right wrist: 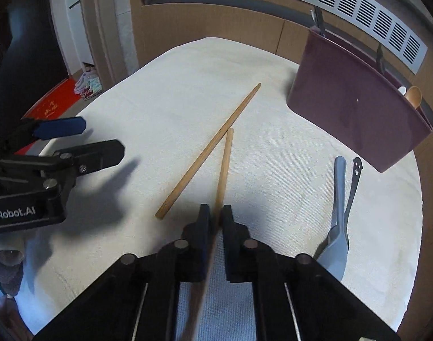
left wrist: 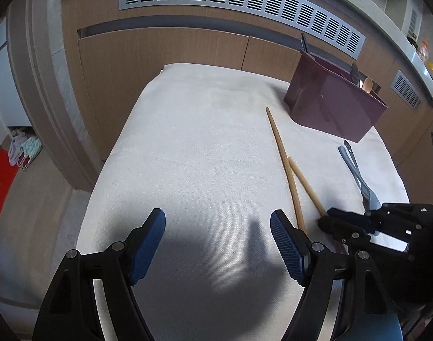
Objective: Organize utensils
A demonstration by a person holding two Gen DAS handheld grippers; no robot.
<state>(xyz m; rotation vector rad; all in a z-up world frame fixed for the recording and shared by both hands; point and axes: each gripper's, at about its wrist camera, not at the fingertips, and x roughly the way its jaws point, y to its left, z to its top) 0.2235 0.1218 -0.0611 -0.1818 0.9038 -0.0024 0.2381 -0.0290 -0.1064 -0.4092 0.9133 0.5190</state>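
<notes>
Far left, beyond the counter's edge: floor with a red mat and a small heap of pale slippers.

Left tongs released, blue-padded fingers spread wide apart above the bare white cloth covering the counter, gripping nothing. Seen from the right wrist view at far left, those same left tongs hovering with a shadow beneath.

Toward the middle: two wooden chopsticks. Loose chopstick lying flat on the cloth, slanting up to the right, its far end pointing toward the holder. Second chopstick clenched between the right tongs, black fingers pressed against both its sides; far tip very near the loose chopstick, contact or a crossing impossible to judge from these views. From the left wrist view, right tongs closed over the near end of that chopstick.

Right of the chopsticks: grey spoon flat on the cloth, bowl nearest the camera, with a thin dark utensil bearing a smiley-face cutout beside it, the two overlapping lower down.

Far right, at the back corner: maroon utensil holder standing on the cloth, a wooden spoon and dark handles poking above its rim. Behind: wood-panel wall with a long slotted grey vent.
</notes>
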